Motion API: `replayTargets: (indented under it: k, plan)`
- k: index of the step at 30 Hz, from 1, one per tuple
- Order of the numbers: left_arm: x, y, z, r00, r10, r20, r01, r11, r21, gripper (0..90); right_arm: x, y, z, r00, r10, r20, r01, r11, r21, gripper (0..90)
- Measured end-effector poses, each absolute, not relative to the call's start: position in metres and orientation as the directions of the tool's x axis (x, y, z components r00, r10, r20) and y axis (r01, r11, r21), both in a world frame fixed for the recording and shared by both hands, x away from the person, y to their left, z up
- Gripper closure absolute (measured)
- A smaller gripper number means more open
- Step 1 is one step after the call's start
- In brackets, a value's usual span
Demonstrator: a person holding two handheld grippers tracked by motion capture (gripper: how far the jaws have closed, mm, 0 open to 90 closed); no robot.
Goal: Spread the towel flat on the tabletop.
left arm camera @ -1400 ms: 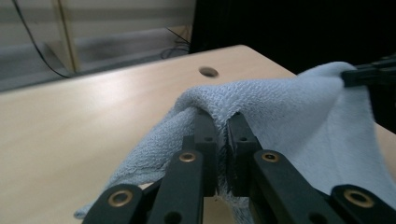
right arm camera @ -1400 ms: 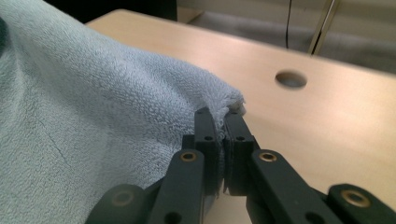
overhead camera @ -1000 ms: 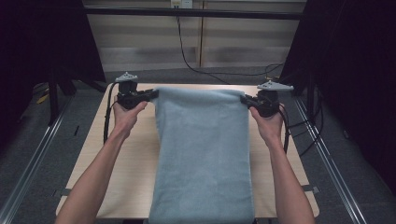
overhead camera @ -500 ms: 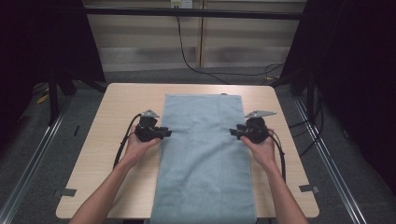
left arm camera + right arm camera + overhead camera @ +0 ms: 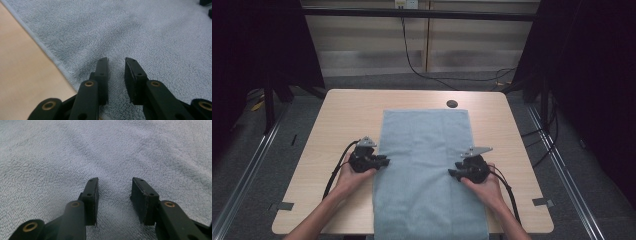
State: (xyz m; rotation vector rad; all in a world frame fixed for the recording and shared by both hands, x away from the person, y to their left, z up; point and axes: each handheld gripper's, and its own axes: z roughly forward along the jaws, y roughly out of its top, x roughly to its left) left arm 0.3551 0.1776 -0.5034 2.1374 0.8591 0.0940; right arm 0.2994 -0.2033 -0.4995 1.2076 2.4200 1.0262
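towel: a light blue-grey terry cloth towel lies spread flat along the middle of the pale wooden table; its near end hangs past the table's front edge; its far end stops just short of a small dark round hole
left tool: the left tool rests at the towel's left edge; its jaws have just been narrowing a little; they stand a small way apart, nothing pinched between them, cloth below
right tool: the right tool sits at the towel's right side, over the cloth; jaws parted, gripping nothing
cables: black cables trail toward the person
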Motion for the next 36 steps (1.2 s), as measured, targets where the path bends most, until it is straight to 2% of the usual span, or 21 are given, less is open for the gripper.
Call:
replayTargets:
  k: [9,13,17,20,22,25,27,30,36]
  plan:
    - [0.288,0.197,-0.502,0.797,0.546,-0.258,0.54,-0.452,0.71,73.4,0.233,-0.196,-0.498,-0.687,0.718,0.11,0.571,0.44,0.693,57.9]
    - [0.279,0.205,-0.5,0.783,0.538,-0.312,0.573,-0.43,0.697,68.6,0.217,-0.195,-0.496,-0.696,0.699,0.164,0.592,0.429,0.683,56.3]
    - [0.299,0.205,-0.49,0.769,0.553,-0.32,0.571,-0.37,0.733,66.3,0.231,-0.199,-0.489,-0.689,0.706,0.161,0.567,0.387,0.727,53.0]
    - [0.323,0.201,-0.482,0.733,0.589,-0.34,0.595,-0.311,0.741,64.4,0.26,-0.204,-0.482,-0.658,0.74,0.139,0.56,0.357,0.747,50.0]
    - [0.336,0.194,-0.478,0.745,0.601,-0.288,0.563,-0.337,0.755,64.4,0.282,-0.208,-0.482,-0.629,0.766,0.131,0.569,0.339,0.749,48.7]
    - [0.353,0.192,-0.488,0.721,0.622,-0.306,0.581,-0.303,0.755,63.8,0.309,-0.211,-0.488,-0.591,0.797,0.124,0.588,0.321,0.743,46.9]
    - [0.359,0.191,-0.498,0.709,0.649,-0.276,0.59,-0.331,0.736,63.2,0.321,-0.212,-0.493,-0.579,0.805,0.129,0.599,0.313,0.737,45.2]
    - [0.36,0.19,-0.504,0.718,0.66,-0.221,0.574,-0.382,0.724,62.9,0.327,-0.211,-0.502,-0.569,0.811,0.136,0.622,0.316,0.716,43.9]
    - [0.348,0.192,-0.506,0.75,0.633,-0.191,0.533,-0.407,0.742,63.1,0.303,-0.202,-0.503,-0.608,0.79,0.072,0.596,0.395,0.699,42.8]
